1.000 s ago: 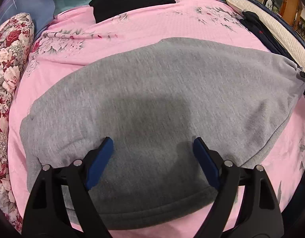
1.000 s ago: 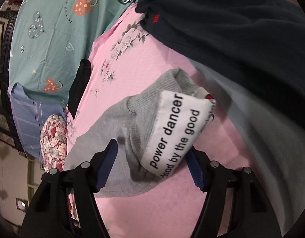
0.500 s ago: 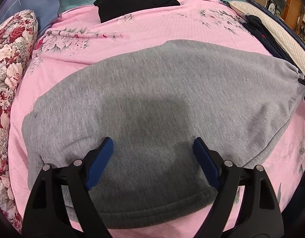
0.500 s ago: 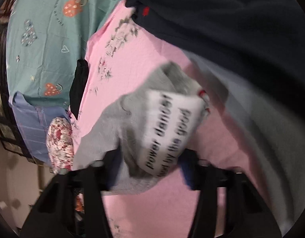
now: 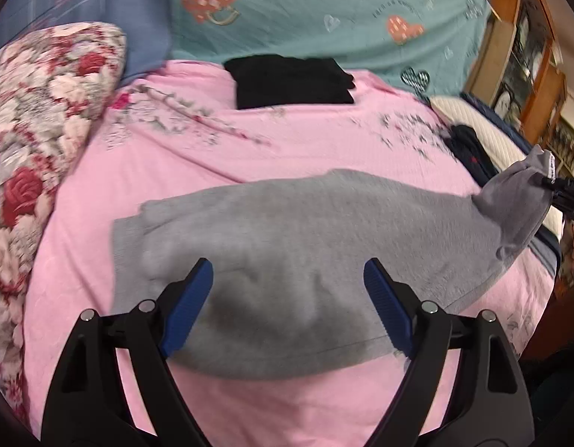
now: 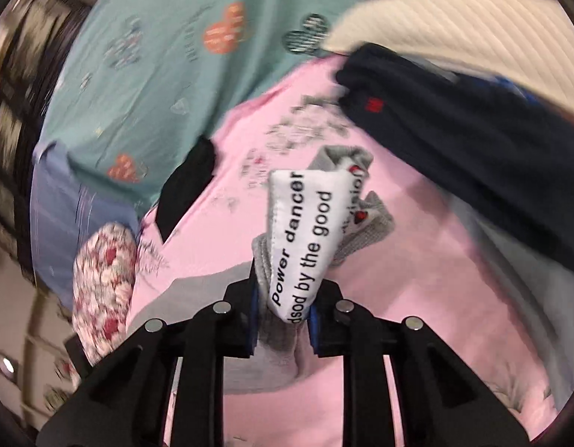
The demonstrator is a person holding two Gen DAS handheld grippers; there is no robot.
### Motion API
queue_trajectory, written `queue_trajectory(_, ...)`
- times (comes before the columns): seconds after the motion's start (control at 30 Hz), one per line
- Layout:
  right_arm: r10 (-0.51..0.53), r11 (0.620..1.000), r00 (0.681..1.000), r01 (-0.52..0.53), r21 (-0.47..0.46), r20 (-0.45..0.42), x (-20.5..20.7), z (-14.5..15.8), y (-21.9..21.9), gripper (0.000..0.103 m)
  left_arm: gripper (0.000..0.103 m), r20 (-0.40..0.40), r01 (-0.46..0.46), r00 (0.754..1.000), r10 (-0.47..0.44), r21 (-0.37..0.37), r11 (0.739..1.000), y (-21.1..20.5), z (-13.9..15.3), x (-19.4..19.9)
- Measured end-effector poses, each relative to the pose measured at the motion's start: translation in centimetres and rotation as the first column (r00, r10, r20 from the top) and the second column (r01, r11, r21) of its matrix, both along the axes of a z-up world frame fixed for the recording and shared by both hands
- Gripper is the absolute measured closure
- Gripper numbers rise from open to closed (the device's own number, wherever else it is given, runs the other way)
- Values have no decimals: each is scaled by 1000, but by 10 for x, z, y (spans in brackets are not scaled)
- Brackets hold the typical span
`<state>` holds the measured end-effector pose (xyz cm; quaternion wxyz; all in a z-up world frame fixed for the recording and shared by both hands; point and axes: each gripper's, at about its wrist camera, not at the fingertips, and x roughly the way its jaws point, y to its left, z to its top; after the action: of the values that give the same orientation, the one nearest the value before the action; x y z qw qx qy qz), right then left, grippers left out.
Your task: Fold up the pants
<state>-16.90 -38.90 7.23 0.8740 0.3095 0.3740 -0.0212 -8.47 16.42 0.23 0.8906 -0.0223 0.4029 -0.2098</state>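
The grey pants (image 5: 305, 238) lie across the pink bedsheet (image 5: 249, 145). My left gripper (image 5: 289, 298) is open and empty, its blue pads hovering over the near part of the pants. My right gripper (image 6: 281, 316) is shut on the waistband end of the grey pants (image 6: 283, 339), pinching it by the white printed label (image 6: 305, 238) and holding it lifted off the sheet. In the left wrist view that lifted end (image 5: 518, 197) shows at the far right, held by the right gripper (image 5: 559, 186).
A folded black garment (image 5: 290, 82) lies at the back of the bed. A dark navy garment (image 6: 473, 141) lies at the right on a cream pad (image 6: 473, 26). A floral pillow (image 5: 37, 126) is at the left, a teal heart-print cover (image 5: 324, 15) behind.
My right gripper has closed on the waistband end and lifted it. The left gripper has drawn back and up, so more of the bed shows; the pants have bunched rightward.
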Motion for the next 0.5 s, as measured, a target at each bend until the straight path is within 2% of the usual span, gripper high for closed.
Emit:
queue_trajectory(0.1,149,984,989,-149,-101,-8,36,10,59,83,18,7,-53,999,53,-25,998,26,0,-10)
queue_trajectory(0.17,258,953,965,-261,-152,-40,55,2,100,83,18,-1,-88,996,88,-41,995,41,-3,-15)
queue_trajectory(0.23,340,913,935,-353,-204,-97,69,-14,140,83,18,-7,-117,993,116,-57,992,54,-7,-20)
queue_trajectory(0.27,390,882,910,-414,-225,-144,79,-29,165,83,18,-11,-132,991,132,-65,989,61,-8,-22)
queue_trajectory(0.37,473,828,855,-514,-222,-213,90,-62,205,83,18,-24,-162,987,161,-89,983,75,-12,-26)
queue_trajectory(0.47,512,786,814,-573,-234,-274,94,-86,230,84,18,-35,-179,984,177,-108,978,81,-15,-27)
queue_trajectory(0.5,529,757,790,-604,-247,-310,96,-92,238,80,18,-40,-183,983,180,-118,976,83,-16,-27)
